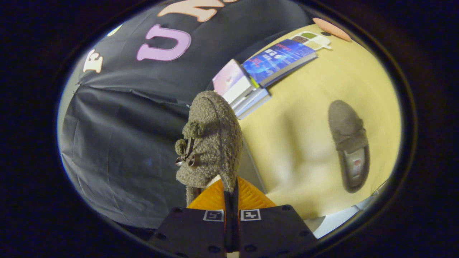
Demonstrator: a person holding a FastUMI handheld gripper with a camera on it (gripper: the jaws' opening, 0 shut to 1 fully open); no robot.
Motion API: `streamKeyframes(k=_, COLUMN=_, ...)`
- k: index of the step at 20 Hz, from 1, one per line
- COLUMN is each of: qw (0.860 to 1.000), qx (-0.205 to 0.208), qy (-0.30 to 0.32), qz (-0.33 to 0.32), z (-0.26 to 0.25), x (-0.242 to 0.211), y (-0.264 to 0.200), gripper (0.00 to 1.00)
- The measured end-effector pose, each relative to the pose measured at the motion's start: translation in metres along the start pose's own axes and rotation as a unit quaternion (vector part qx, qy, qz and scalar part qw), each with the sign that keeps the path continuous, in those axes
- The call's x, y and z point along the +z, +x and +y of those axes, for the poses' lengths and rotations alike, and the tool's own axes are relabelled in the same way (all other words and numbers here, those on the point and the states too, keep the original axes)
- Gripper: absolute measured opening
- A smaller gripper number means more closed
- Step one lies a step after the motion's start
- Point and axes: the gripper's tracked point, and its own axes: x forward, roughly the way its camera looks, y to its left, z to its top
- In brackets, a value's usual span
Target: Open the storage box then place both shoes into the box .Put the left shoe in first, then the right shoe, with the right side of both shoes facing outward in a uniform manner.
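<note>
In the lower middle of the frame the hand-held gripper (231,195) has its two fingers brought close together, clamped on the rear edge of a fuzzy grey-brown slipper (211,139), whose thin rim is pinched in the narrow gap between them. The held slipper rises from the fingers toward the centre of the frame, toe pointing away, lifted clear of the bench (308,118). Its woolly upper carries two small pom-poms (188,138) on cords and a little metal bell (186,160) on the side that faces the left of the frame.

The pale yellow bench fills the right half of the frame and appears tilted. On it, at centre right and well apart from the gripper, lies the second slipper (348,145), a matching grey-brown one seen from above with its opening and insole toward the lower right and its toe toward the upper part of the frame.

Beyond the held slipper, in the upper middle, a small stack of books (247,89) rests on the bench, the topmost with a blue cover (278,59). Just beyond that, toward the upper right, lies a white card with coloured swatches (312,39).
</note>
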Motion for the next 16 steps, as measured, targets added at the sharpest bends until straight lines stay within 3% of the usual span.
streamKeyframes(k=4, qw=0.999, qx=0.008, qy=-0.028, qz=0.031, z=0.051, x=-0.026, y=0.052, gripper=0.03)
streamKeyframes(k=10, qw=0.994, qx=-0.054, qy=-0.071, qz=0.060, z=0.065, x=-0.068, y=0.129, gripper=0.03)
streamKeyframes(k=13, qw=0.988, qx=-0.107, qy=-0.088, qz=0.065, z=0.051, x=-0.084, y=0.161, gripper=0.03)
streamKeyframes(k=16, qw=0.982, qx=-0.136, qy=-0.115, qz=0.064, z=0.050, x=-0.096, y=0.178, gripper=0.04)
